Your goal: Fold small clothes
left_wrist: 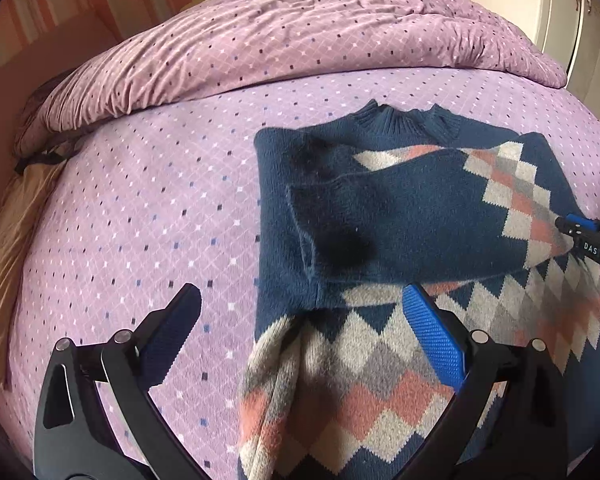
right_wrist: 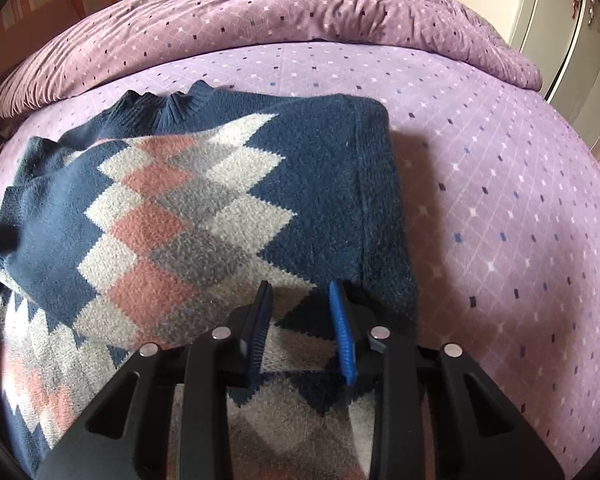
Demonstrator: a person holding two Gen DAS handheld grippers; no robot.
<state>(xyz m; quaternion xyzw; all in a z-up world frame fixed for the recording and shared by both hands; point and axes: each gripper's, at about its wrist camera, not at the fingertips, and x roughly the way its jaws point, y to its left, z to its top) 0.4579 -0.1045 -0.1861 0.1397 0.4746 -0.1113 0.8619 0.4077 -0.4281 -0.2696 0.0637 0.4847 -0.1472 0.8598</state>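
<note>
Lying mid-bed, sweater leaves sheet free leftward.

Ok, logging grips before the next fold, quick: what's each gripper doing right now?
Left gripper: jaws wide open, holding nothing, above the sweater.
Right gripper: jaws nearly closed over the sweater; whether they pinch it cannot be told.

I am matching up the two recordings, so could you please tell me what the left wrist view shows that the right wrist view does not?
Left wrist view only: a tan pillow at the bed's edge, the wide-open left claw, and the right claw's tip at the sweater's side.
Right wrist view only: the right claw close up, narrowly parted over the knit.
Both: the navy argyle knit sweater, lilac dotted bedsheet, rumpled mauve duvet and cream wardrobe.
</note>
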